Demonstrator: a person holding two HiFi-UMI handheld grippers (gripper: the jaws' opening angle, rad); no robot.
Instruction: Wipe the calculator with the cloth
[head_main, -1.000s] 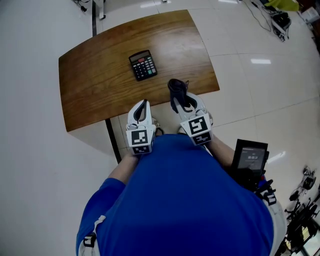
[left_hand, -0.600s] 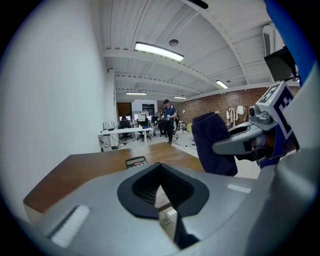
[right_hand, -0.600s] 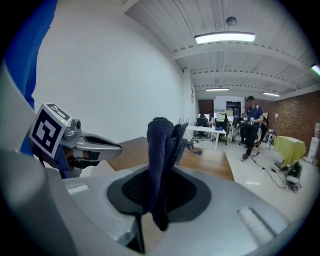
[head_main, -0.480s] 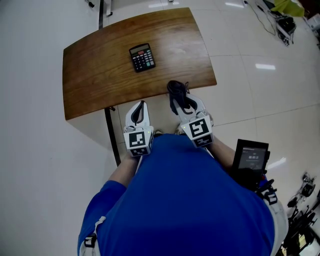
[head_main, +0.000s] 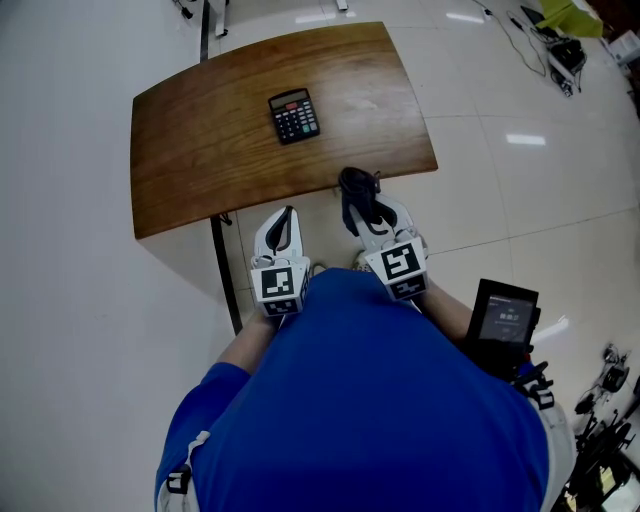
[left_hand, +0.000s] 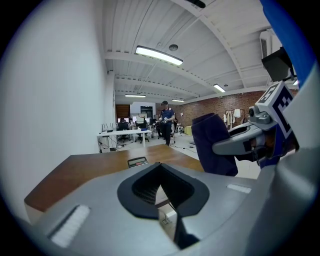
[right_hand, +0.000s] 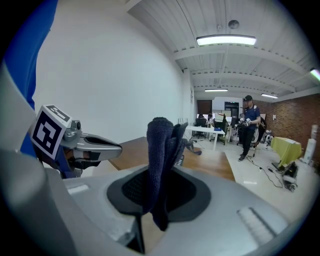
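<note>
While the calculator (head_main: 294, 116) lies flat toward the far middle of the wooden worktop (head_main: 190, 150), both claws hover at its near edge, well apart from it. The right claw (head_main: 358, 200) is clamped on the dark blue cloth (head_main: 350, 186), which stands bunched above its 2 jaws. The left claw (head_main: 285, 214), just beside it, is closed on nothing. The cloth seems to overlap the worktop's edge, but whether they touch cannot be told.

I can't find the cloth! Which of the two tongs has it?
The right tongs pinch the dark blue knitted cloth; the left tongs are shut with nothing between them.
</note>
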